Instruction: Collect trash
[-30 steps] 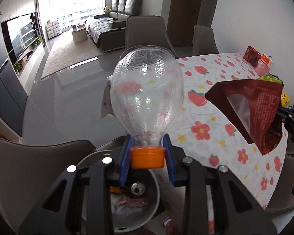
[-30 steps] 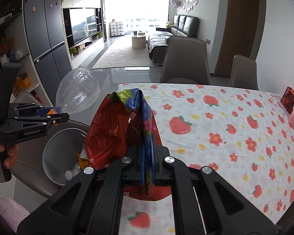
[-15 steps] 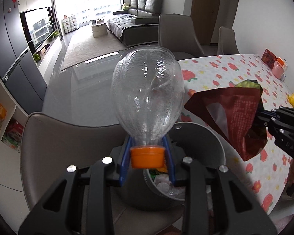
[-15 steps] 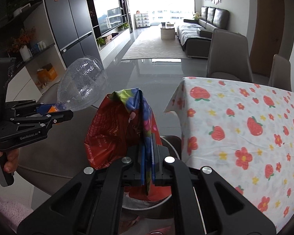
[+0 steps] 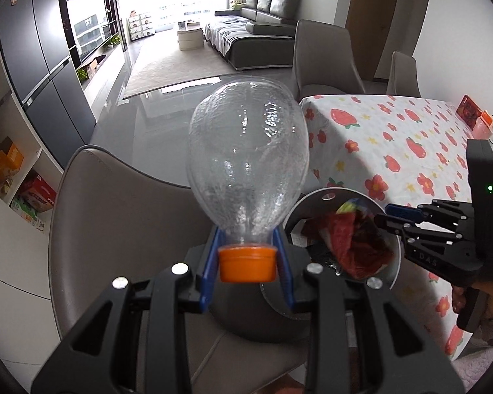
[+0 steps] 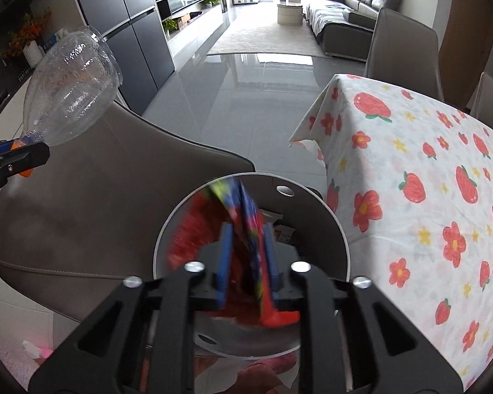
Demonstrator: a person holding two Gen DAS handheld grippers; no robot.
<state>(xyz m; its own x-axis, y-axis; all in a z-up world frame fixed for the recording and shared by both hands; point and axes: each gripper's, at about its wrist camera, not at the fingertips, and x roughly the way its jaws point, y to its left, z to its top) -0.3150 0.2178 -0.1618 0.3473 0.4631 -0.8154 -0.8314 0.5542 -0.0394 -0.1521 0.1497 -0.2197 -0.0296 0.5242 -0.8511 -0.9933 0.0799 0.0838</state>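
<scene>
I logged the left gripper (image 5: 247, 262) clamped on the clear plastic bottle (image 5: 248, 161) at its neck, blue fingers (image 5: 211, 264) pressing either side just above the orange cap (image 5: 247, 263). The bottle's bulbous, dimpled body stood out past the fingertips, over the grey chair back (image 5: 121, 203) and apart from the bin.

The right gripper (image 6: 246, 262) sat directly over the mouth of the round grey trash bin (image 6: 340, 229), its fingers (image 6: 225, 256) parted to a narrow gap. The crumpled red snack wrapper (image 6: 194, 229), with a blue and yellow printed fold, lay between the fingers and was motion-blurred in the right wrist view; I could not tell whether either pad touched it. In the left wrist view the wrapper (image 5: 355, 243) lay inside the bin (image 5: 315, 197), below the right gripper (image 5: 391, 216).

The bin stood on the chair seat, between the chair back and the hanging edge of the strawberry-print tablecloth (image 6: 427, 180) on the table. Glossy grey floor (image 6: 240, 78) lay open beyond.
</scene>
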